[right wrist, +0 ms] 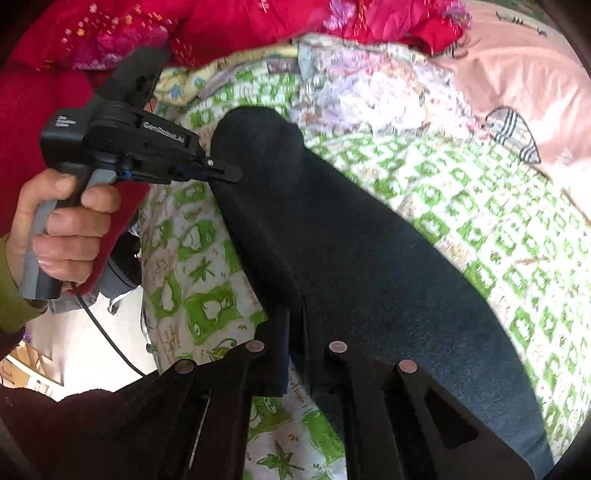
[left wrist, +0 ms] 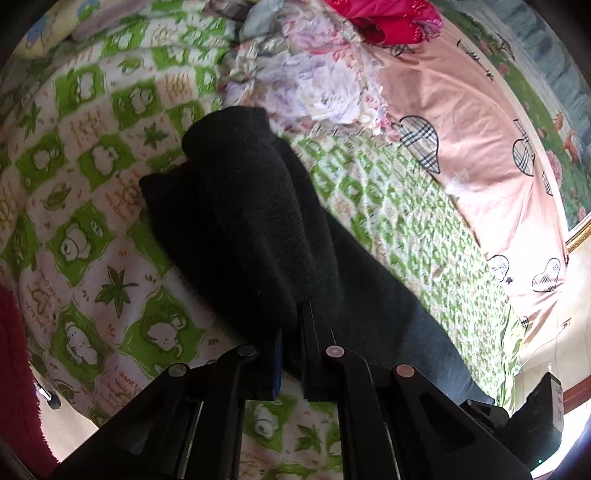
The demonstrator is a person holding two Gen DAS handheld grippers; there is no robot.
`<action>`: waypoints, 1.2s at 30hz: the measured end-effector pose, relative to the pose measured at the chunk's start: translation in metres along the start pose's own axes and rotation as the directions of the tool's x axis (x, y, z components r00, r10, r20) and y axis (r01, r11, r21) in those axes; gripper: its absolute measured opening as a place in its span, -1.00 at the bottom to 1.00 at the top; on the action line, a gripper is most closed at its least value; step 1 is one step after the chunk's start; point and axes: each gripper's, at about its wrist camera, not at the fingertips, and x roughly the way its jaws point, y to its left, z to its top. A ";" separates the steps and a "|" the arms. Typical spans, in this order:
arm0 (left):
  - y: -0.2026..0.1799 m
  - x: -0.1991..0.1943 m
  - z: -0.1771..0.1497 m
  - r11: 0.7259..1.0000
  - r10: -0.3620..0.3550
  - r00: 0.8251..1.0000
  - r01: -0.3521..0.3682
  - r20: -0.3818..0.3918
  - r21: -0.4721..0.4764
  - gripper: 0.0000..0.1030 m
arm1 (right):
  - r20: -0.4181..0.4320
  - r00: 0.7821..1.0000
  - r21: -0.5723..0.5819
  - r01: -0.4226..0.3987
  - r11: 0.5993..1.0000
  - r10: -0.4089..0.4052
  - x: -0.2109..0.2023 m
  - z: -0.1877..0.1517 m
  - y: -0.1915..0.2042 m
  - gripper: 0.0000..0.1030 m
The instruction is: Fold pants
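Note:
The black pants (left wrist: 251,221) hang lifted above a bed with a green and white panda-print sheet (left wrist: 85,236). My left gripper (left wrist: 293,332) is shut on the pants' near edge, fabric pinched between its fingers. The right wrist view shows the same pants (right wrist: 332,240) stretched between both grippers. My right gripper (right wrist: 295,332) is shut on the pants' edge. The left gripper (right wrist: 225,171), held in a hand, shows in the right wrist view clamped on the far end of the pants.
A pink sheet with plaid hearts (left wrist: 472,140) covers the right side of the bed. A crumpled floral quilt (left wrist: 314,85) and a red garment (left wrist: 388,18) lie at the far end. The bed's edge and floor (right wrist: 85,332) are at the left.

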 end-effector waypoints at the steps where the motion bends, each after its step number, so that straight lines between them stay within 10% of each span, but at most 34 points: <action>1: 0.002 0.001 -0.001 1.000 0.006 1.000 -0.006 -0.006 0.003 -0.85 | -0.010 1.000 0.013 -0.003 1.000 0.003 0.003 -0.001 -0.001 -0.79; 6: 0.014 -0.006 -0.004 0.999 0.048 0.999 -0.048 0.001 -0.009 -0.63 | -0.003 0.999 0.025 -0.037 0.999 0.038 0.000 -0.002 0.000 -0.36; 14: 0.054 -0.018 0.015 0.987 0.070 0.997 -0.071 -0.011 -0.146 0.36 | 0.056 0.995 0.156 -0.088 0.984 0.080 -0.015 0.014 -0.034 -0.26; 27: 0.060 0.011 0.060 0.971 0.107 0.993 -0.115 -0.047 -0.210 0.51 | 0.123 0.992 0.384 -0.086 0.919 0.042 -0.009 0.048 -0.124 -0.20; 36: 0.061 0.018 0.061 0.982 0.133 0.991 -0.136 -0.024 -0.130 0.03 | -0.100 0.987 0.334 -0.085 0.939 0.125 0.068 0.075 -0.146 -0.20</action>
